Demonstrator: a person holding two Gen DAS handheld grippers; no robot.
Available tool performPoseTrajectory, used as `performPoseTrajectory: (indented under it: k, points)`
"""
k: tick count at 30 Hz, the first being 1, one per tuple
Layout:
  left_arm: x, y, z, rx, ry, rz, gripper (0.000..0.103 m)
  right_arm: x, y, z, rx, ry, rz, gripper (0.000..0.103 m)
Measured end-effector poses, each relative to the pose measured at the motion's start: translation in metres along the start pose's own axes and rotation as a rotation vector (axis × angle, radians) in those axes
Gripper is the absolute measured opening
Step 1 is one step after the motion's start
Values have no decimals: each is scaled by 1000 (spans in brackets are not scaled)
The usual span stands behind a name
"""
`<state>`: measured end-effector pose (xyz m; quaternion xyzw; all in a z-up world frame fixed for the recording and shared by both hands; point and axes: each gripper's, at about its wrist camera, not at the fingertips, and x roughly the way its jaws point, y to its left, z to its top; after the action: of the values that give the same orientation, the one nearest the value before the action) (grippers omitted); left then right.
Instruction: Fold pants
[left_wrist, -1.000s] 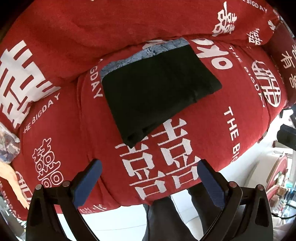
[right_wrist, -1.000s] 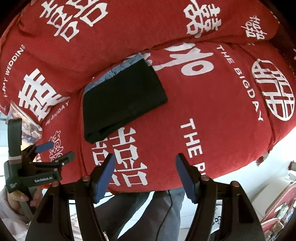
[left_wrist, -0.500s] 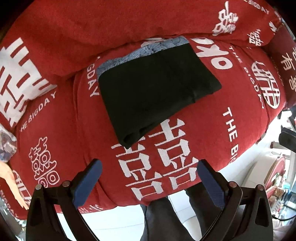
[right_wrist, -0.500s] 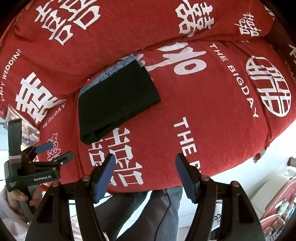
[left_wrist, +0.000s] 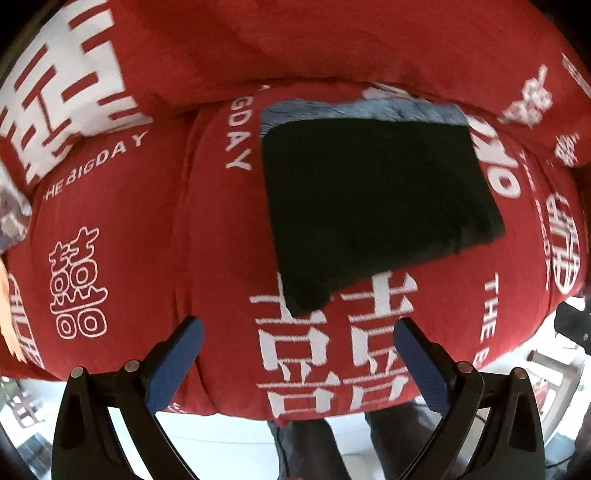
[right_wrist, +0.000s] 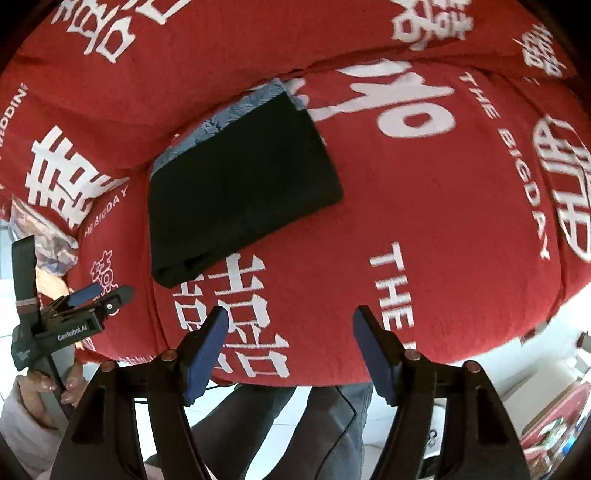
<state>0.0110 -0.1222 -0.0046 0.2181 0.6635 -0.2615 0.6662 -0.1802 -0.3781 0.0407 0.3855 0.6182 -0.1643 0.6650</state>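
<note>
Black pants (left_wrist: 373, 206), folded into a compact rectangle, lie on a red sofa seat cushion (left_wrist: 122, 229), on top of a blue-grey patterned cloth (left_wrist: 362, 109) that peeks out behind them. The pants also show in the right wrist view (right_wrist: 236, 192). My left gripper (left_wrist: 299, 354) is open and empty, just in front of the pants' near corner. My right gripper (right_wrist: 291, 343) is open and empty, over the seat's front edge, right of the pants. The left gripper also shows at the left of the right wrist view (right_wrist: 92, 295).
The red sofa cover carries white characters and "THE BIGDAY" lettering; the backrest (right_wrist: 221, 48) rises behind the pants. A person's dark trouser legs (right_wrist: 295, 424) and white floor are below the seat edge. A crumpled patterned item (right_wrist: 40, 236) lies at the far left.
The left gripper has swung left and closer, so the pants sit further right and larger in its view. The right gripper's view shifted slightly. The pants have not moved.
</note>
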Motion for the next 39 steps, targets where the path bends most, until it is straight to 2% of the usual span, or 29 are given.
performPoseTrajectory:
  k: [7, 12, 18, 22, 27, 32, 37, 38, 39]
  points:
    - [25, 24, 20, -91, -15, -40, 103, 30, -13, 46, -60, 5, 59, 77]
    - [53, 38, 42, -142, 2, -99, 103, 56, -34, 79, -26, 43, 121, 77]
    - [75, 39, 68, -126, -52, -260, 103, 89, -47, 113, -40, 69, 226, 77]
    - [88, 37, 81, -79, -71, -355, 103, 111, -45, 130, -115, 87, 287, 77]
    - [113, 33, 86, -26, -54, -349, 103, 137, -56, 149, -110, 82, 378, 78]
    - [129, 32, 86, -60, -43, -437, 103, 155, -70, 156, -46, 97, 486, 78]
    - [136, 24, 95, -64, -58, -449, 103, 166, -72, 162, -25, 117, 550, 78]
    - [135, 23, 97, -64, -62, -442, 103, 167, -73, 163, -7, 119, 547, 76]
    - [134, 22, 98, -70, -69, -437, 100, 165, -74, 162, 0, 122, 538, 69]
